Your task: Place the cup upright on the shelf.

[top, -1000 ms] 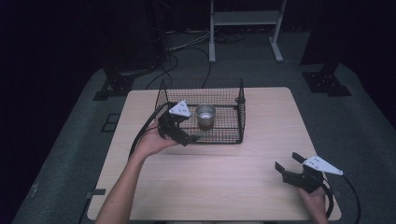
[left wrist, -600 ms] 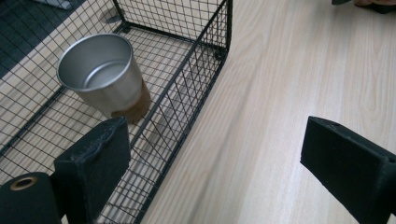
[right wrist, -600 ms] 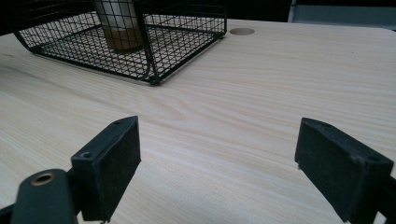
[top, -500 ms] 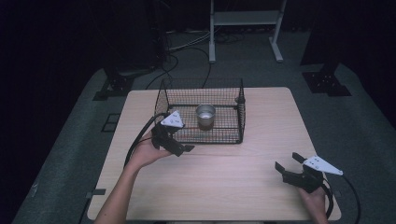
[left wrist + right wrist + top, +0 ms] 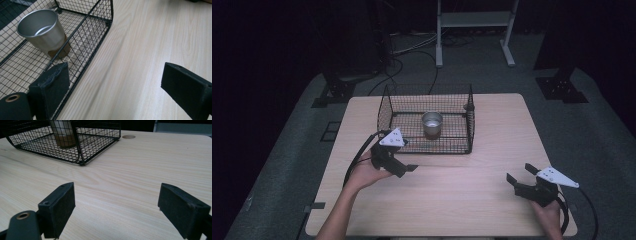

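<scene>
A black wire basket (image 5: 437, 146) stands at the back middle of the wooden table (image 5: 492, 130). Inside it a shiny metal cup (image 5: 432, 123) stands upright. My left gripper (image 5: 404, 159) hovers just outside the basket's near left corner, open and holding nothing. In the left gripper view the cup (image 5: 43, 30) sits behind the basket's wire wall (image 5: 100, 32), and the left gripper (image 5: 117, 86) has bare wood between its jaws. My right gripper (image 5: 519, 172) rests open near the front right edge. In the right gripper view the right gripper (image 5: 115, 205) faces the basket (image 5: 95, 142) and the cup (image 5: 62, 133) farther off.
A small round hole (image 5: 128, 136) marks the tabletop beyond the basket. Bare wood lies between the two grippers. Cables and a white metal stand (image 5: 474, 30) are on the dark floor behind the table.
My left gripper has drawn back from over the basket toward the near left, ending outside its front wall. The cup stays in the basket. The right gripper has not moved.
</scene>
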A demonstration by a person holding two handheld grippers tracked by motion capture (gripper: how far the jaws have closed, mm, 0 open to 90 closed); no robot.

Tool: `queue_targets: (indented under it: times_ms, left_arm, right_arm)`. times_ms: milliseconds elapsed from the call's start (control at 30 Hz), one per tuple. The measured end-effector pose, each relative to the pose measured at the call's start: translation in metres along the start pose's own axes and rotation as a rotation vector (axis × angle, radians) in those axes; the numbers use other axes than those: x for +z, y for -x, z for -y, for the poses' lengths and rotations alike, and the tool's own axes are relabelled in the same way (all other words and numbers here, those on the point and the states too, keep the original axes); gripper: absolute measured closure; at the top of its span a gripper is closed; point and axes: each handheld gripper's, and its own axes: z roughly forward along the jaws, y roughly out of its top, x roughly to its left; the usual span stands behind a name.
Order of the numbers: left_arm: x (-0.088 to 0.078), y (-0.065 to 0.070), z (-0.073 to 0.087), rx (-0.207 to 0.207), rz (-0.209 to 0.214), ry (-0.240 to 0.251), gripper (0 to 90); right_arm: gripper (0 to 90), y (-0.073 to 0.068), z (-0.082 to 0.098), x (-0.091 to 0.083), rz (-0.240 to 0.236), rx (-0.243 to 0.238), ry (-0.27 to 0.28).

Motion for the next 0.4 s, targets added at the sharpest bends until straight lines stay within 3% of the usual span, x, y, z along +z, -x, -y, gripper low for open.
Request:
queue_targets:
  times_ms: [400]
  left_arm:
    - [0.002,0.013,0.021,-0.023,0.01,0.038,7.3]
  right_arm:
    - [13.5,0.0,0.0,0.0,0.004,0.006,0.0]
